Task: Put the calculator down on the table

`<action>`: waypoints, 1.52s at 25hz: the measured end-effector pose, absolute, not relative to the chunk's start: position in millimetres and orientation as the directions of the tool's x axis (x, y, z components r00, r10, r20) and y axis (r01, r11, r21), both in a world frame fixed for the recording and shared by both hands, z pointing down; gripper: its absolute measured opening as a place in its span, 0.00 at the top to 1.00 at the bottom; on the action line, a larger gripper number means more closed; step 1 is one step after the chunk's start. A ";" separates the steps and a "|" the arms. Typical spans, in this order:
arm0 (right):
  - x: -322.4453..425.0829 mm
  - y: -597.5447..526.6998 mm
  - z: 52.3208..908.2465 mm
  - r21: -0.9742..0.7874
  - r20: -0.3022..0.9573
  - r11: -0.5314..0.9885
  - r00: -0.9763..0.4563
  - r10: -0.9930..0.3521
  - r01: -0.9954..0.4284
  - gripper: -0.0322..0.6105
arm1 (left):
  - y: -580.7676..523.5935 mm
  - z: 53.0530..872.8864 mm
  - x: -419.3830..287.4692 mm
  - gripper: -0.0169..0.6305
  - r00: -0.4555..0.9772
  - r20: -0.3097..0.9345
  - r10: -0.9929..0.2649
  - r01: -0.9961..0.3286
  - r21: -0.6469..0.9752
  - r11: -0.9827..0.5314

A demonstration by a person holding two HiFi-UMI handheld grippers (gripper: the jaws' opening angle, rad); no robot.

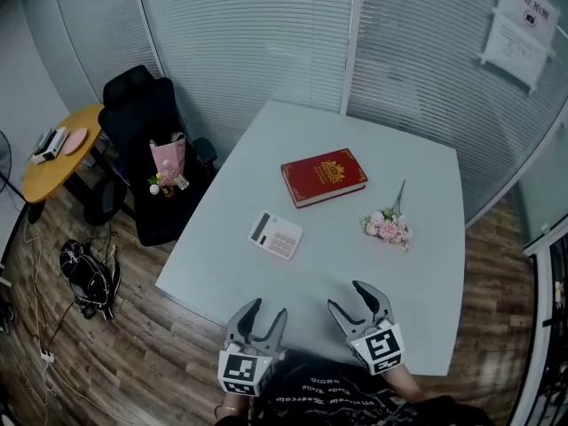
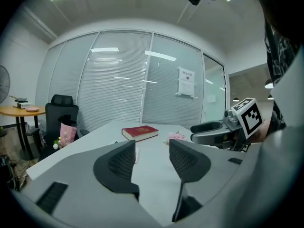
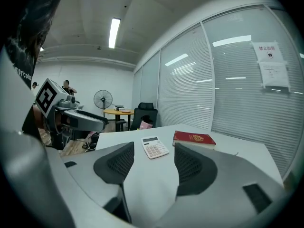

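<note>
Judging by how things lie, we take the set-down to be finished: the calculator (image 1: 274,235) already rests flat and face up on the desk (image 1: 417,176), and neither claw touches it. It sits a little left of the desk's middle, well apart from both claws. The red book (image 1: 324,177) lies just beyond it to the far right and the pink flowers (image 1: 388,227) off to its right, and it touches neither.

The left claw (image 1: 269,306) hangs over the near edge of the desk, its jaws standing wide with only bare desk showing between them. The right claw (image 1: 344,294) hovers just to its right, jaws likewise wide and empty. Its own view looks straight past them at the calculator farther off.

So we see nothing left to carry. What the next move calls for, in our view, is only to draw both claws off the near edge without brushing the calculator or the book. If the placing needed tidying, the right claw has the straighter line to it.

As for the thing itself, we see a slim, pale slab, white or cream, with a dark display strip at its left end and a grid of light keys, some faintly pinkish, filling the rest. It lies skewed to the desk's edges, and looks light enough that a nudge would slide it
</note>
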State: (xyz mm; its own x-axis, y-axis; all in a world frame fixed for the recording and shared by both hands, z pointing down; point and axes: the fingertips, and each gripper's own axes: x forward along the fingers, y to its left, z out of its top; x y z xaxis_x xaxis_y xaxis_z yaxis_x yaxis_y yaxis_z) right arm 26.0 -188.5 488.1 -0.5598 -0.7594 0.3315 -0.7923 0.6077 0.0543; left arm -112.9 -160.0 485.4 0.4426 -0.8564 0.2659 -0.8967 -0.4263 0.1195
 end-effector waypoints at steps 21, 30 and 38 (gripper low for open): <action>18.9 -191.2 482.1 0.172 0.260 0.668 -0.620 -0.740 -0.724 0.94 | -166.0 477.0 -100.4 0.94 0.451 0.235 -0.861 -0.891 0.164 -0.422; 18.0 -192.7 483.0 0.170 0.279 0.646 -0.593 -0.756 -0.744 0.94 | -167.8 484.2 -99.8 0.94 0.436 0.267 -0.859 -0.900 0.114 -0.421; 12.3 -189.6 481.1 0.157 0.286 0.647 -0.593 -0.753 -0.746 0.94 | -168.0 482.3 -100.5 0.94 0.432 0.259 -0.864 -0.902 0.117 -0.416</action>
State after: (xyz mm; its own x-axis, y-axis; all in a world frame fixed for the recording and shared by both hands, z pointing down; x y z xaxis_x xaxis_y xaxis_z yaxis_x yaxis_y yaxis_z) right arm 12.3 -189.6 481.1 -0.5930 -0.7526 0.2862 -0.7460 0.6473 0.1565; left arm -100.5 -168.0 482.3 0.4322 -0.8638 0.2590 -0.9017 -0.4162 0.1169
